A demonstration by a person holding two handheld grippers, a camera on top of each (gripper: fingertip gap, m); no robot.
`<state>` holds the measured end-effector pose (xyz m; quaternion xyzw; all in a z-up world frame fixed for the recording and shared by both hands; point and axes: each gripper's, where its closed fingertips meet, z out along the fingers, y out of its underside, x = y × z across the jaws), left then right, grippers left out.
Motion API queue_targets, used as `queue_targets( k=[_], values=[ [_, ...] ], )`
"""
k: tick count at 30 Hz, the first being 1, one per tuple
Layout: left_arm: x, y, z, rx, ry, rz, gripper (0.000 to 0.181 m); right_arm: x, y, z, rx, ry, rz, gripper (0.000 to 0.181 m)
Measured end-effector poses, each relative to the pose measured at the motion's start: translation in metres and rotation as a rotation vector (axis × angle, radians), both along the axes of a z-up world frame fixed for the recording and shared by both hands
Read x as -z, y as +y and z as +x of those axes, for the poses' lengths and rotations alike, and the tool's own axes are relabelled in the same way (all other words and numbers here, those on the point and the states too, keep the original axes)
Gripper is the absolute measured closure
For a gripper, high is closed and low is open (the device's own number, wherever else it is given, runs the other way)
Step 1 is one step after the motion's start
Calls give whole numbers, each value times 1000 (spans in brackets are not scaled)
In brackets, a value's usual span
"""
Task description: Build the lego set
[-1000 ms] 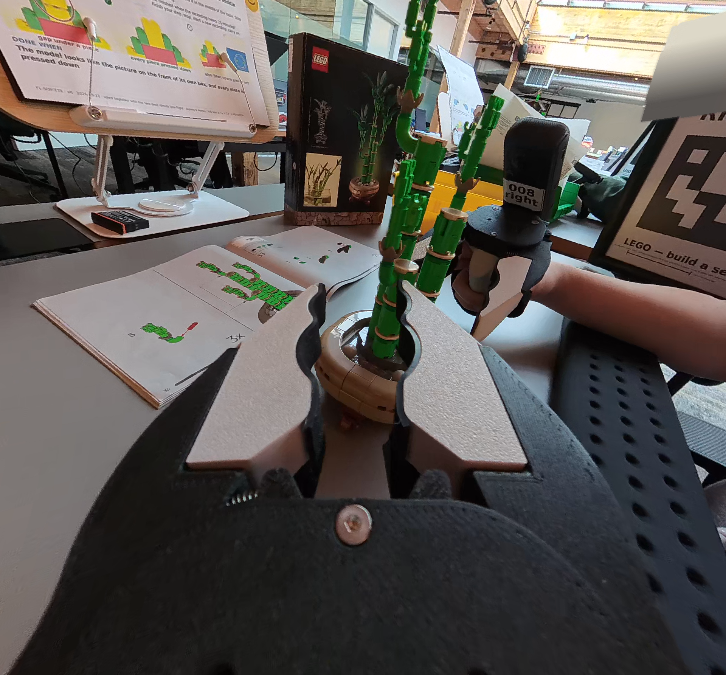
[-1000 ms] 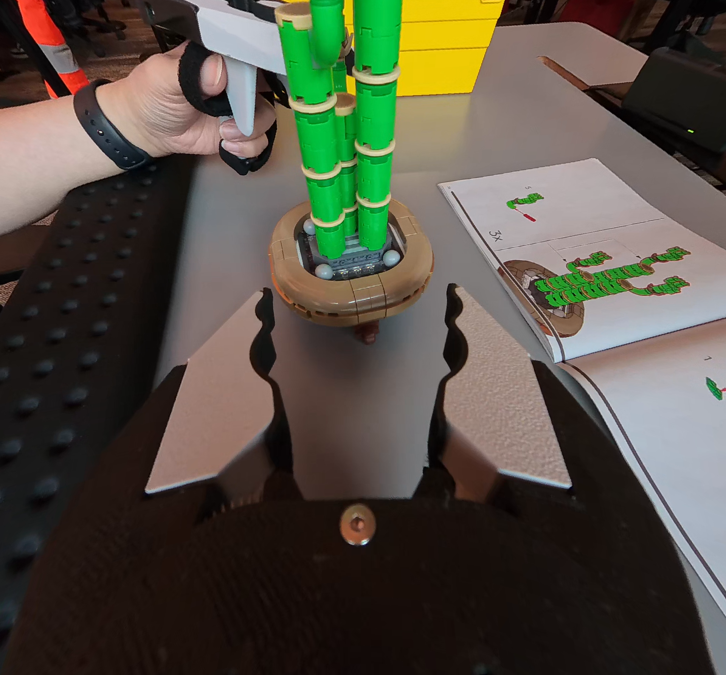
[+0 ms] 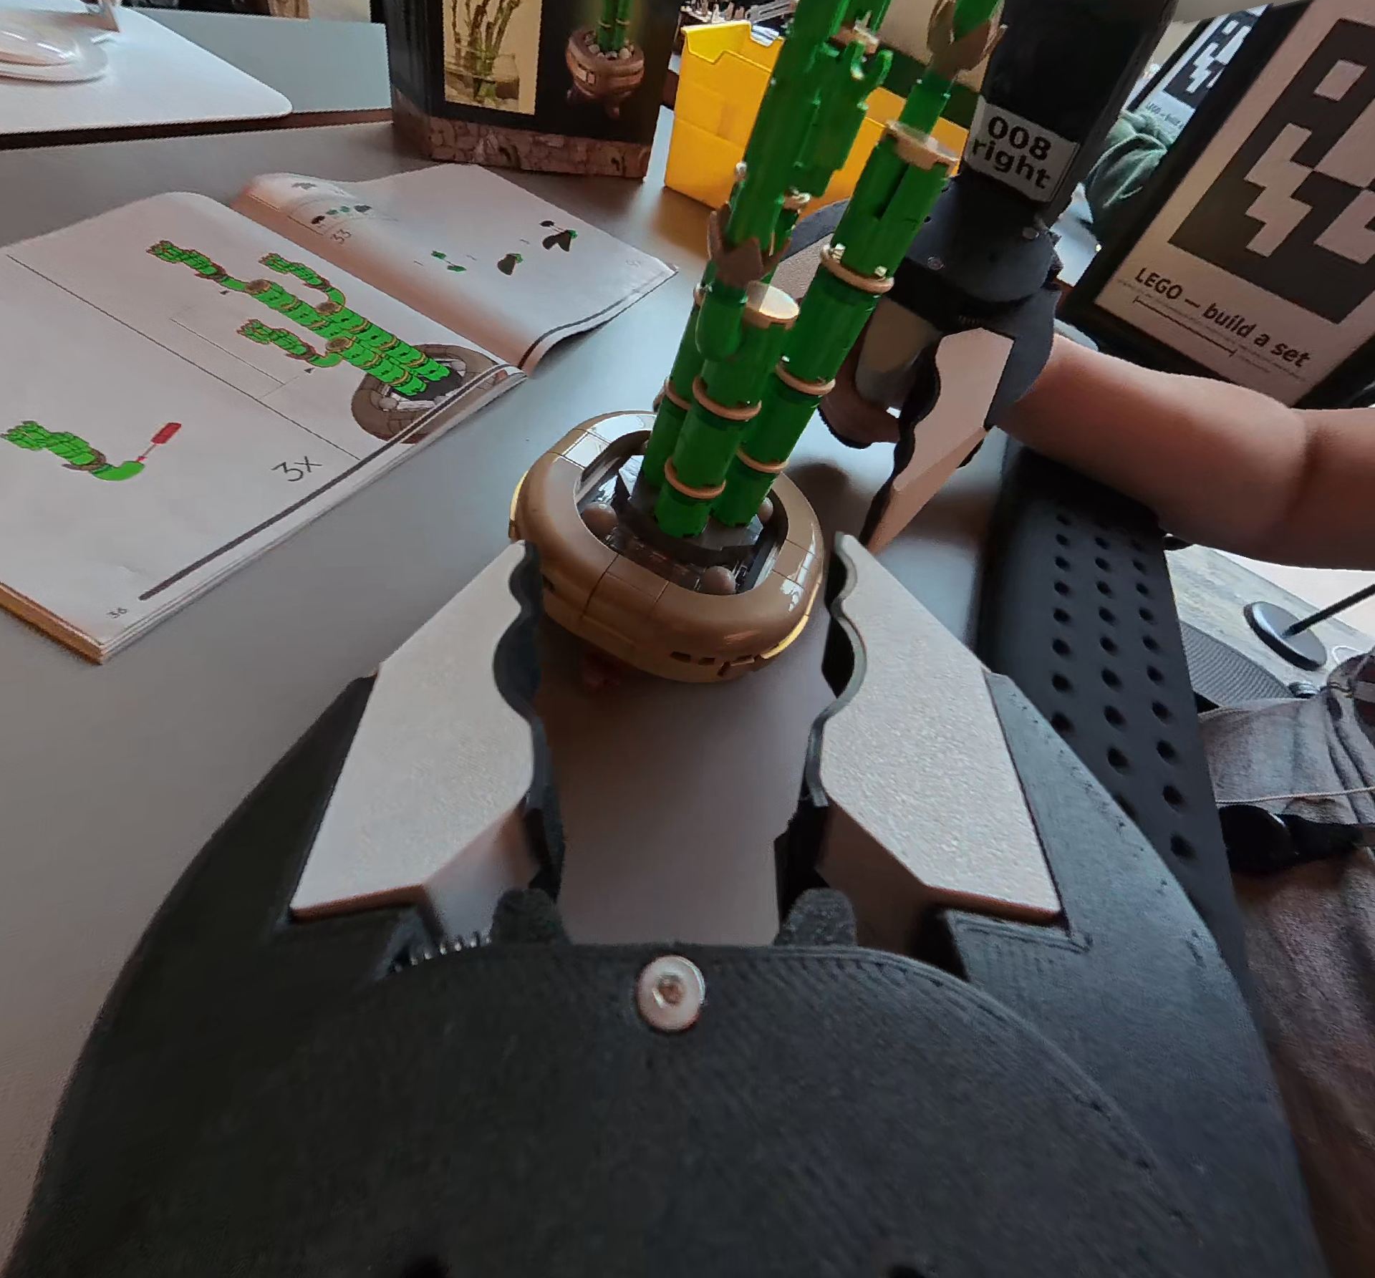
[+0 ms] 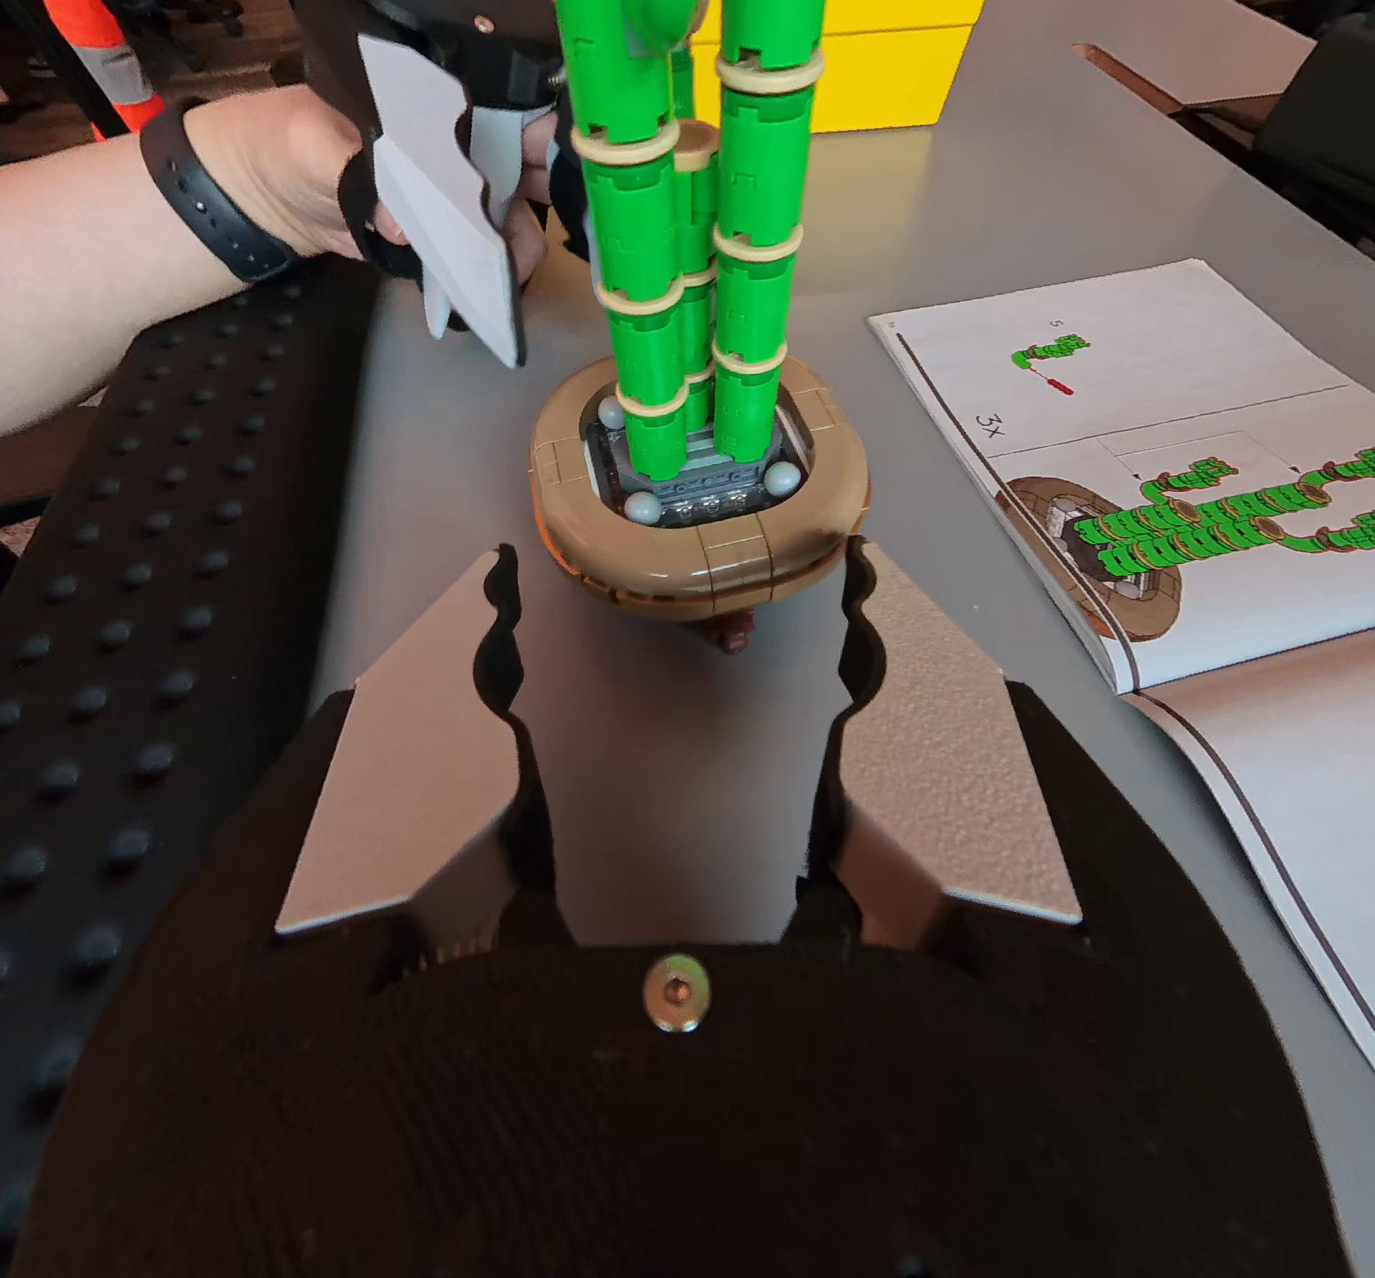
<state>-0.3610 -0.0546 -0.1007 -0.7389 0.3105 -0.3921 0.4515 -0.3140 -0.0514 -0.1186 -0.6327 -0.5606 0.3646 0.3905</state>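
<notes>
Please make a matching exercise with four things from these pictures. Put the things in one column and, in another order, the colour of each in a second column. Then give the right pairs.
Things:
1. stalks
2. pot
3. bin
4. mat

Colours:
A. black
B. tan
C. yellow
D. green

Pairs: 1-D, 2-B, 3-C, 4-A
</notes>
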Motion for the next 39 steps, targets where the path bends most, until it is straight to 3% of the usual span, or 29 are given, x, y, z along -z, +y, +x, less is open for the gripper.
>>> queue_targets(
  k=[7,19,39],
  values=[
    [4,-1,5,9,43,34,97,3,0,-1,3,-12,4,96],
    [6,0,4,4,73,45,100,14,7,0,31,-100,98,97],
    [6,-1,4,7,80,50,103,9,9,4,33,-86,94,95]
  ],
)
